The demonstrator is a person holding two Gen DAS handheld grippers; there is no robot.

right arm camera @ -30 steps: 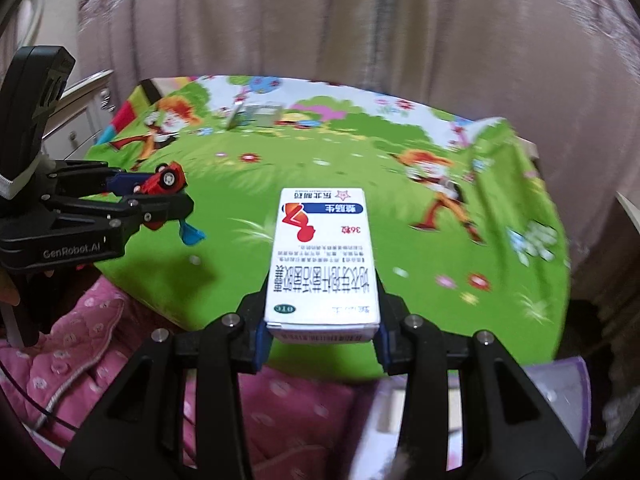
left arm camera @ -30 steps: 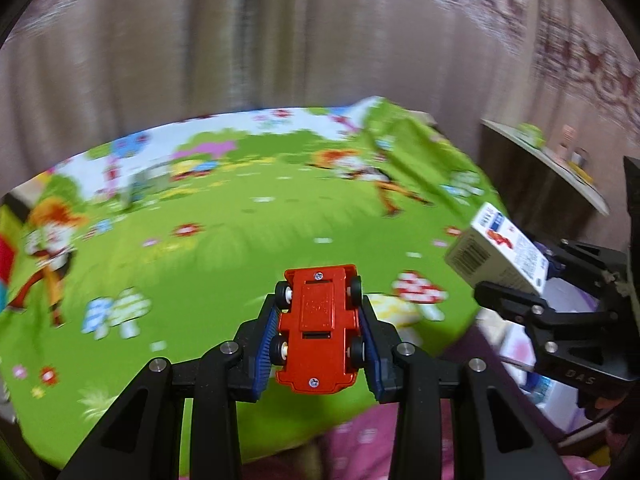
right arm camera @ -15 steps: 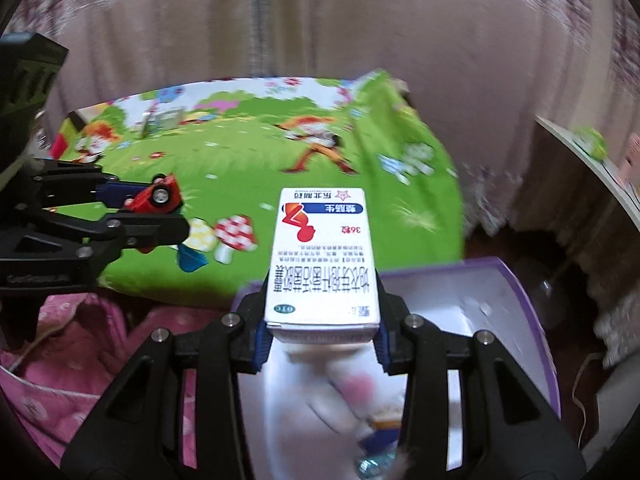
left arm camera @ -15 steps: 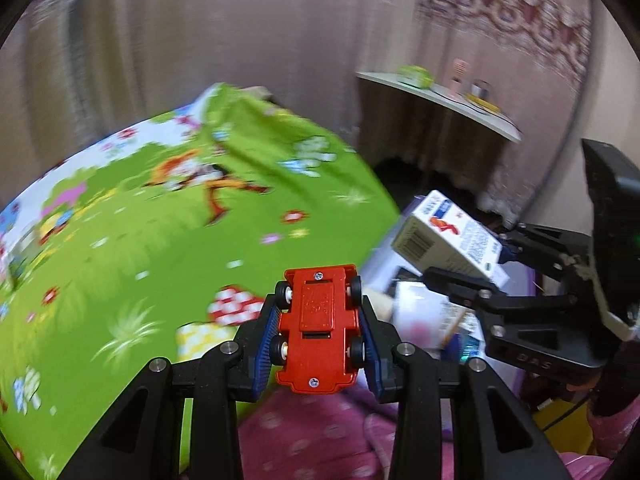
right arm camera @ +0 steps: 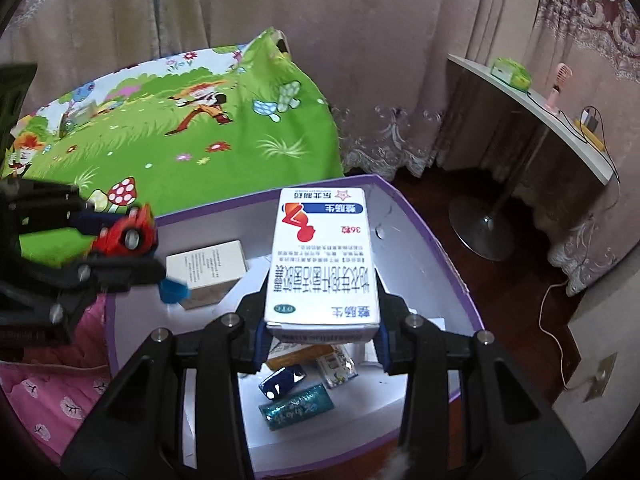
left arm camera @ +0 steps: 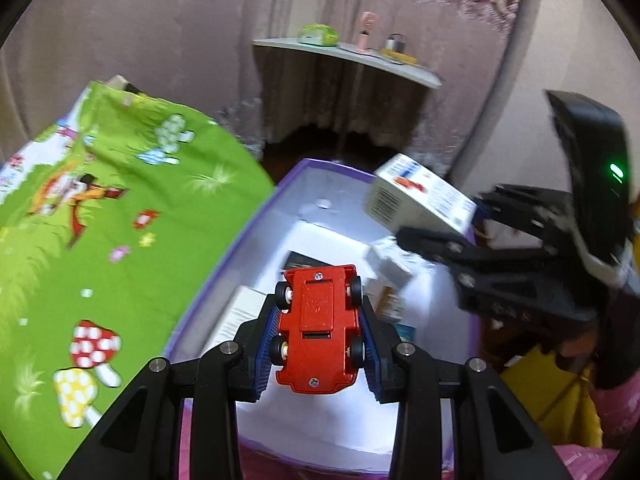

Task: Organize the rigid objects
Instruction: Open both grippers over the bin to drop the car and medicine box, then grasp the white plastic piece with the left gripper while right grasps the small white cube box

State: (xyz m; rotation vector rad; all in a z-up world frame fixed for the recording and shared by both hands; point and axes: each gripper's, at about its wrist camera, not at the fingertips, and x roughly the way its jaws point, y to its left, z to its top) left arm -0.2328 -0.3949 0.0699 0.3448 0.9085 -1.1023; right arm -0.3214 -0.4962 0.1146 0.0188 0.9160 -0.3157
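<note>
So both tools are over the purple-rimmed box (right arm camera: 420, 220) right now. The left tool (left arm camera: 320, 344) has the red toy car (left arm camera: 318, 334) between its blue pads (left arm camera: 267, 344), belly-up with the wheels facing the camera; its jaws are easing open, and the car sits between the pads, nose pointing away from the tool. Below and ahead of it is the white inside of the box, with a pale carton (left arm camera: 240, 312) just to the tool's left side. The right tool (right arm camera: 322, 336) is clamped narrow on the white medicine box (right arm camera: 324, 258), which lies flat along the fingers, printed face up, red logo at the far end. Under that tool, on the box floor, there's a teal glittery tube (right arm camera: 296, 406), a small dark blue packet (right arm camera: 282, 380) and a little printed sachet (right arm camera: 336, 364), all close together. Further ahead-left of it sits a beige carton (right arm camera: 208, 268), just beyond the left tool's tip. The green cartoon bedspread (right arm camera: 160, 128) is out past the box on the left, and a shelf (right arm camera: 540, 116) with a green container (right arm camera: 512, 72) is off to the right.
</note>
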